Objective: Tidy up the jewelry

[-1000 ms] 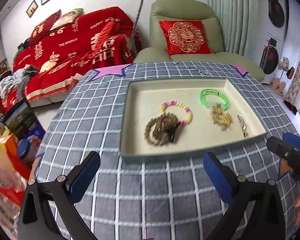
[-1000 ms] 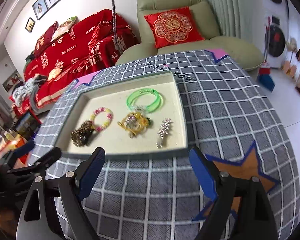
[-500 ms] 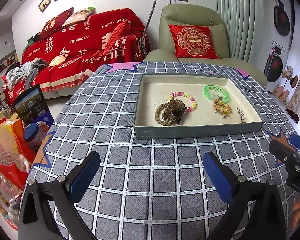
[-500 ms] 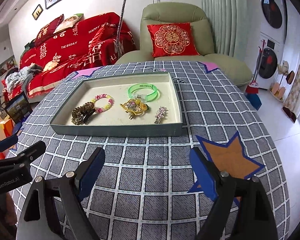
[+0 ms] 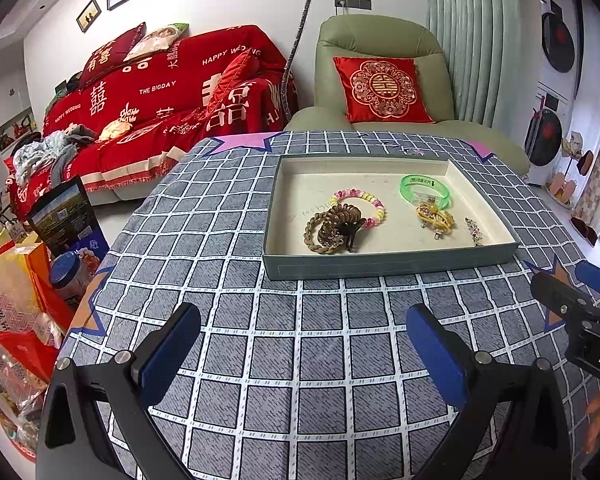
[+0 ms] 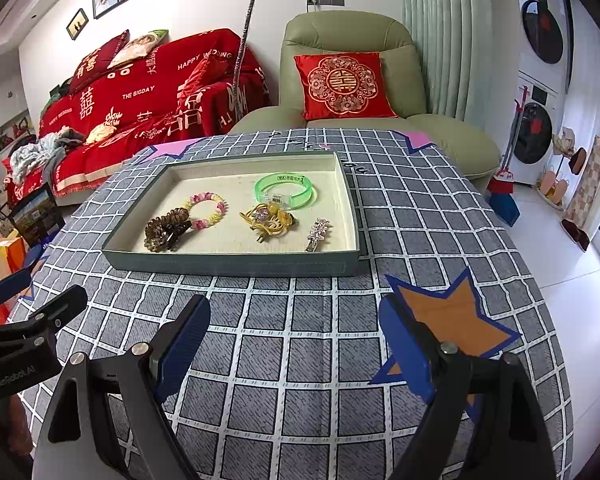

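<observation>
Jewelry — green bangle (image 5: 425, 192), beaded bracelet (image 5: 360, 208), brown coils (image 5: 332, 230) — lies gathered in the tray (image 5: 388, 268) on the checked surface (image 5: 300, 340), seemingly sorted, while left tool (image 5: 302, 344) and right tool (image 6: 294, 334) hover released, well short of it.

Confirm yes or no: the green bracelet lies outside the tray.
No, the green bracelet lies inside the tray, near its far wall.
</observation>
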